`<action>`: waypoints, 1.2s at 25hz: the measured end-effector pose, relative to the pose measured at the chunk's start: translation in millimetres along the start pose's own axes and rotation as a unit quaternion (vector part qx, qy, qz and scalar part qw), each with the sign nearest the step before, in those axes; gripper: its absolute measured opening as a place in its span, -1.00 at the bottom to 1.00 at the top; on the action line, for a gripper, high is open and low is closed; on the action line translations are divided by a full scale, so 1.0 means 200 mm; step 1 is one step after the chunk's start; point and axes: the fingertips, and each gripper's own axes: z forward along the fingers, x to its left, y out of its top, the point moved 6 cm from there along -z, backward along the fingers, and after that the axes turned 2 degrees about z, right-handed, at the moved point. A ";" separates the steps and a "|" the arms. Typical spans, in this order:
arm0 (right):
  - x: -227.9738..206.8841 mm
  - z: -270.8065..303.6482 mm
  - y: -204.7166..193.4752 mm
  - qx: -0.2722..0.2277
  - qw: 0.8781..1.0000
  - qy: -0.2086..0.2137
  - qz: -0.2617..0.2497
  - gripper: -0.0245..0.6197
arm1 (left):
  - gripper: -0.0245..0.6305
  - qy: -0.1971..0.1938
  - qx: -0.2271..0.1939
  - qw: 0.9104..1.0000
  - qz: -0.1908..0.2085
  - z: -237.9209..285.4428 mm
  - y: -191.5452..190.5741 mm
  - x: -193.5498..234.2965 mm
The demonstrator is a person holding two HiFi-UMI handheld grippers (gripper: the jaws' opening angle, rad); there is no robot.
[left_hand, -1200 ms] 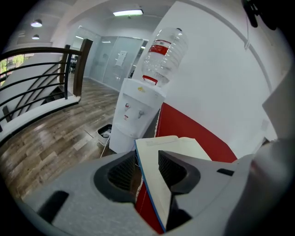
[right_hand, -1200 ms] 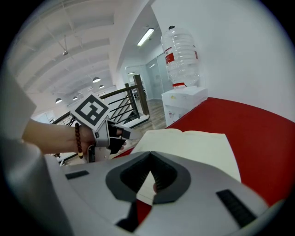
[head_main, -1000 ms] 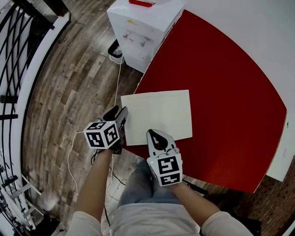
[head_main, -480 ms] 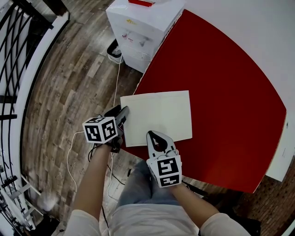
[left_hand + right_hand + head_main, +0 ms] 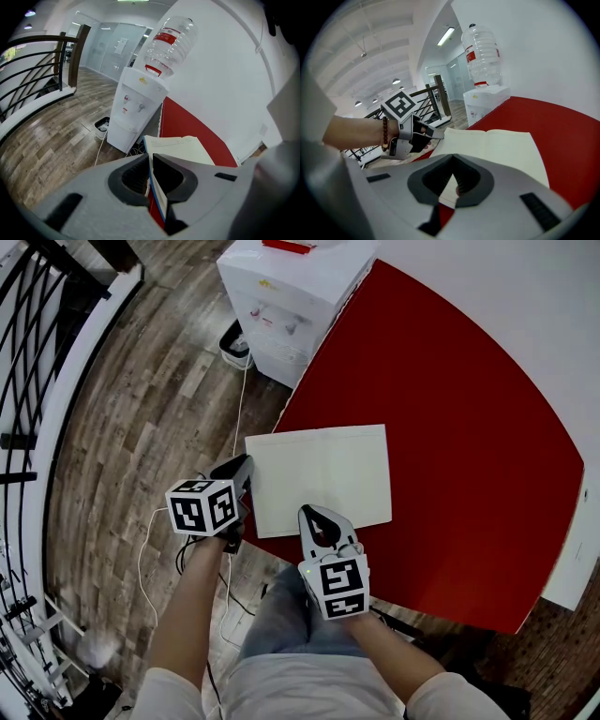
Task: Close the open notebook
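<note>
The open notebook [image 5: 323, 474] lies flat on the red table [image 5: 450, 409], its pale pages up. My left gripper [image 5: 242, 465] is at the notebook's left edge, which overhangs the table side. In the left gripper view the jaws are closing, and the blue-backed edge of the notebook [image 5: 157, 192] is pinched in the narrow slot of the left gripper [image 5: 151, 157]. My right gripper [image 5: 317, 514] rests at the notebook's near edge, jaws shut with nothing between them. The right gripper view shows the spread pages [image 5: 497, 150], the right gripper [image 5: 452, 159] and the left gripper [image 5: 436, 133] at the page corner.
A white water dispenser [image 5: 281, 306] with a bottle [image 5: 168, 42] stands just beyond the table's far left corner, a cable [image 5: 236, 399] running down from it over the wooden floor. A black railing [image 5: 37, 381] borders the floor at the left. A white wall [image 5: 525, 296] runs behind the table.
The left gripper's jaws stood apart beside the notebook's left edge; now they have come together on that edge. The right gripper and the notebook have stayed put.
</note>
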 end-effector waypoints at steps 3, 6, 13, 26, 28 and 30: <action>0.00 0.00 0.00 -0.001 1.000 0.001 0.000 -0.91 | -0.83 0.002 0.000 1.000 0.005 -0.01 0.00 0.00; -0.01 0.00 0.01 -0.004 1.000 0.002 0.001 -0.90 | -0.84 0.003 -0.002 1.000 0.009 -0.02 0.01 -0.01; 0.01 -0.04 0.02 -0.012 1.000 0.010 -0.004 -0.90 | -0.85 -0.016 -0.014 0.999 0.044 -0.12 0.12 -0.13; -0.09 -0.25 0.04 -0.037 0.999 -0.011 0.004 -0.90 | -0.86 -0.052 -0.036 0.993 0.096 -0.20 0.31 -0.52; -0.12 -0.30 0.05 -0.043 0.999 -0.016 0.008 -0.91 | -0.86 -0.057 -0.038 0.993 0.100 -0.19 0.33 -0.58; -0.14 -0.35 0.06 -0.052 0.998 -0.021 0.011 -0.91 | -0.86 -0.062 -0.042 0.992 0.101 -0.18 0.34 -0.63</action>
